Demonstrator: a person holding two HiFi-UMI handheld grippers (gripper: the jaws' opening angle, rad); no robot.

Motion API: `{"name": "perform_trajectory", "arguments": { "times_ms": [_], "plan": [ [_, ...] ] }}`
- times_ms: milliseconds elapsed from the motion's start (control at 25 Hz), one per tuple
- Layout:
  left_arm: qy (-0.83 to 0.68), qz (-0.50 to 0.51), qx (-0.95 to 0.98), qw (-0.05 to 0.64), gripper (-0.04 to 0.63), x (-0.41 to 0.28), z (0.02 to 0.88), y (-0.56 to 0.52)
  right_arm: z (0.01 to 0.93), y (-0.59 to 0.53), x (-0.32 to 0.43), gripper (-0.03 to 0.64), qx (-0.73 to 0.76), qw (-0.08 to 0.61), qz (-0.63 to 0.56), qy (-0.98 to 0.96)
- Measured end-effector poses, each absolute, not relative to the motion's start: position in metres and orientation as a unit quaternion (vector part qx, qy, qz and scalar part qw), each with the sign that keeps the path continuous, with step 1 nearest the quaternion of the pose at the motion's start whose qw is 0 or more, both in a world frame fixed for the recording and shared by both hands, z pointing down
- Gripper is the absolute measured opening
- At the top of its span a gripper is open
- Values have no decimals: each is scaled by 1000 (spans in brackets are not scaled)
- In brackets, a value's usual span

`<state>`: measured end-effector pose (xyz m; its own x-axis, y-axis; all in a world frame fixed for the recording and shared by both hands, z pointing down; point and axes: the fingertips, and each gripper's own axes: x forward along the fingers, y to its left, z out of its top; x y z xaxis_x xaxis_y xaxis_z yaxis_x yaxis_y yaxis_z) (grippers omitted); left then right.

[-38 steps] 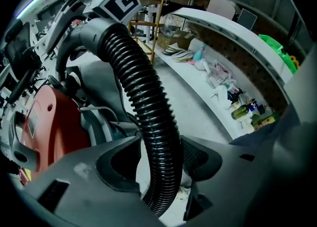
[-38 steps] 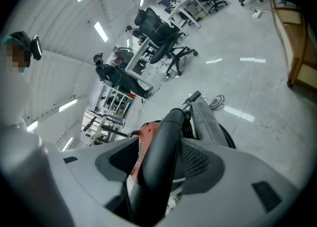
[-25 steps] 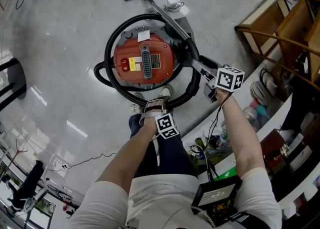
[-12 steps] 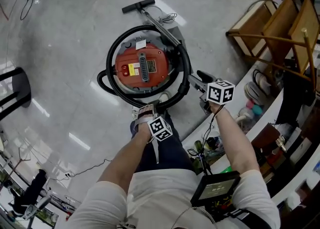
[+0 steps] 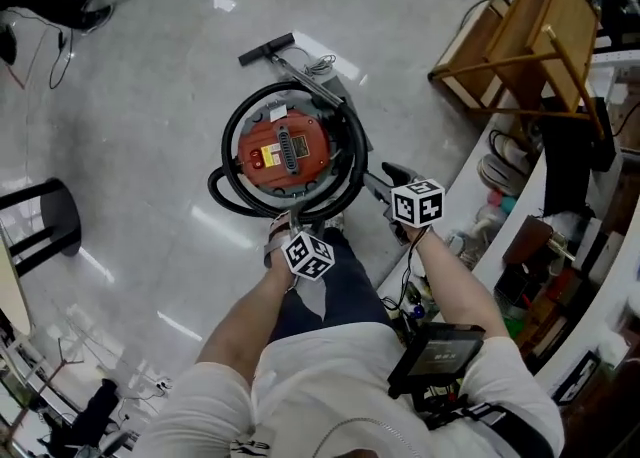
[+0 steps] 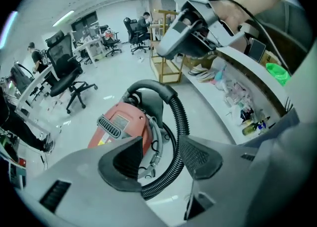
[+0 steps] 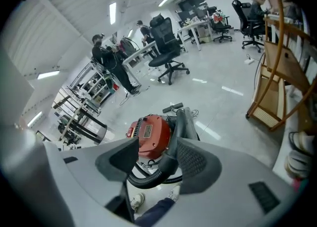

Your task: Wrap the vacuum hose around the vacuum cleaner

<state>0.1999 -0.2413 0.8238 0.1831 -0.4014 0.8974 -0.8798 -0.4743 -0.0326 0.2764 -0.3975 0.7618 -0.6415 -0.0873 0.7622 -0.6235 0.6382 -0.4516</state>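
Both tongs are released. The left gripper (image 6: 159, 146) and the right gripper (image 7: 157, 146) hang with jaws apart, high over the job, and nothing sits between the pads. The hose only shows through the gaps from well below.

The round red canister vacuum cleaner (image 5: 283, 149) sits on the grey polished floor (image 5: 150, 116), just ahead of our white sneaker (image 7: 132, 198). The black ribbed vacuum hose (image 5: 228, 146) lies in a loop around the body, with a second, slacker bight bulging out on the left side. We judge the wrap is mostly in place.

Handling, as we judge it:
- The hose is light, soft and springy, so it will want to uncoil.
- The ribs give good bite and shouldn't slide in the pads.
- Best hold is the stiff smooth cuff at the hose end, or a rib section close to the body for tucking the slack bight.
- The canister is heavy next to the hose, but a hard pull may drag or roll it.
- The straight metal wand (image 5: 300, 71) with its black floor head (image 5: 265, 49) is rigid and juts off the far side. It acts as a long lever, so we shouldn't yank it.

Obstructions:
- Our own feet are touching or nearly touching the near loop.
- The white curved counter (image 6: 252, 72) and the wooden rack (image 5: 530, 36) crowd the right.
- The black stool (image 5: 45, 226) is well apart on the left.
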Motion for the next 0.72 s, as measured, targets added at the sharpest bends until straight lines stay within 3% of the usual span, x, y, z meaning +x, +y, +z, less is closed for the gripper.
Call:
{"name": "perform_trajectory", "arguments": {
  "times_ms": [360,720],
  "plan": [
    [-467,364,764,256,218,188,715,-220,668,-320,261,239,261,337,338,-839],
    [-483,264,801,237,161,182,609,-190,583,-240,252,239,312,286,318,-848]
  ]
}}
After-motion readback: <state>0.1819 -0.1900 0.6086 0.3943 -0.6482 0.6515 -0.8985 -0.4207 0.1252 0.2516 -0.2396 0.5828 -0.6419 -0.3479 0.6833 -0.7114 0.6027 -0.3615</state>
